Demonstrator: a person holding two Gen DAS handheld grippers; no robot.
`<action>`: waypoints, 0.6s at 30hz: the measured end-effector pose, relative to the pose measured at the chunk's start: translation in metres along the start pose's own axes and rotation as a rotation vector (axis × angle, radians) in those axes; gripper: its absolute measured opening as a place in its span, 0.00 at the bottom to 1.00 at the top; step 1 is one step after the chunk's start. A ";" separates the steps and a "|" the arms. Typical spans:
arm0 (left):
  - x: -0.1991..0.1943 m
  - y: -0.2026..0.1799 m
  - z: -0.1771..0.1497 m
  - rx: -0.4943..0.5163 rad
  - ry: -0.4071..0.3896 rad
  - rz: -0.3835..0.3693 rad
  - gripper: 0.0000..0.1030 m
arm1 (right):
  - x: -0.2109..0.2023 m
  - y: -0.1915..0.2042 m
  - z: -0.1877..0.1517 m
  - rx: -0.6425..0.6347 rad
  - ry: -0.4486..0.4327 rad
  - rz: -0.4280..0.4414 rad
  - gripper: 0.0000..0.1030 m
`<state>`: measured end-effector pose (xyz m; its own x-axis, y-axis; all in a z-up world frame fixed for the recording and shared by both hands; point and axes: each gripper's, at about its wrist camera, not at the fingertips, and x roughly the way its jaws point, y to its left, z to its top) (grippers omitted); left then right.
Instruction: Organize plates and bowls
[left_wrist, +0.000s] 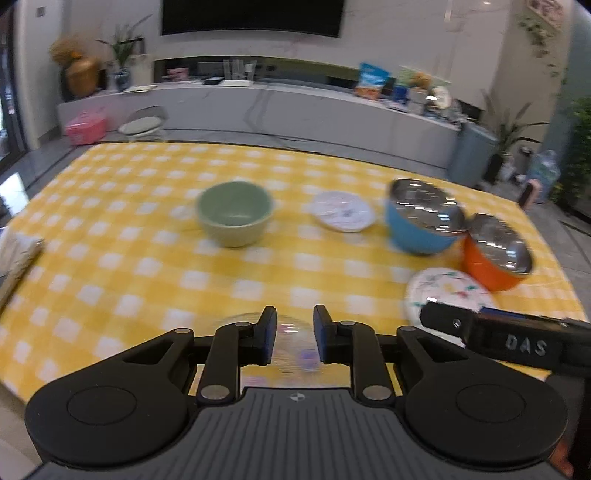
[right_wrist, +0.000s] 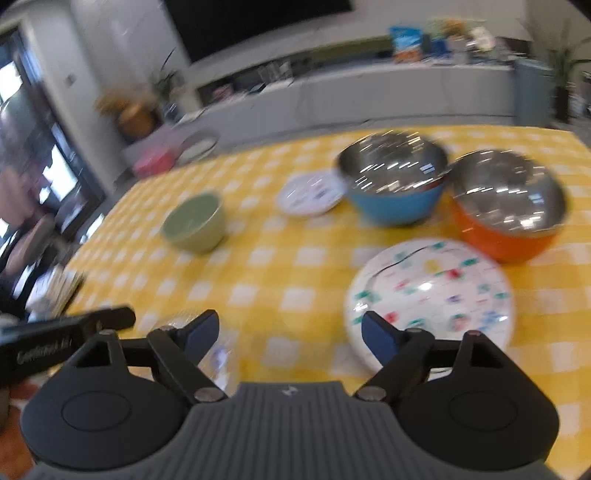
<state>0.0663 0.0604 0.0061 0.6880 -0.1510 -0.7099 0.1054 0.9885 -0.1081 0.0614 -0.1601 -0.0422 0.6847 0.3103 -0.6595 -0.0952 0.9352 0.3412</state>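
Note:
On the yellow checked tablecloth (left_wrist: 147, 258) stand a green bowl (left_wrist: 234, 212), a small white patterned plate (left_wrist: 343, 210), a blue steel-lined bowl (left_wrist: 423, 221) and an orange steel-lined bowl (left_wrist: 496, 253). A larger white patterned plate (left_wrist: 448, 291) lies near the front right. A clear glass plate (left_wrist: 291, 347) lies under my left gripper (left_wrist: 294, 334), whose jaws stand a little apart and touch nothing. My right gripper (right_wrist: 288, 336) is open, with the large patterned plate (right_wrist: 430, 295) by its right finger. The green bowl (right_wrist: 194, 221), blue bowl (right_wrist: 393, 184) and orange bowl (right_wrist: 508, 206) lie beyond.
The right gripper's body (left_wrist: 517, 341) reaches in over the table's front right in the left wrist view. A folded cloth (left_wrist: 16, 258) lies at the table's left edge. A chair (left_wrist: 142, 123) and a long white cabinet (left_wrist: 295, 110) stand behind the table.

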 end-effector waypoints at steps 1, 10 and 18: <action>0.001 -0.007 0.001 0.006 0.002 -0.018 0.32 | -0.004 -0.006 0.002 0.009 -0.005 -0.019 0.83; 0.020 -0.051 -0.003 0.022 0.026 -0.143 0.56 | -0.027 -0.073 0.008 0.116 -0.035 -0.194 0.91; 0.053 -0.078 -0.003 -0.020 0.084 -0.177 0.63 | -0.018 -0.123 0.011 0.250 0.031 -0.256 0.91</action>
<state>0.0929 -0.0244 -0.0254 0.5973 -0.3223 -0.7344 0.2043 0.9466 -0.2493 0.0692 -0.2823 -0.0647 0.6413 0.0802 -0.7631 0.2588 0.9136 0.3135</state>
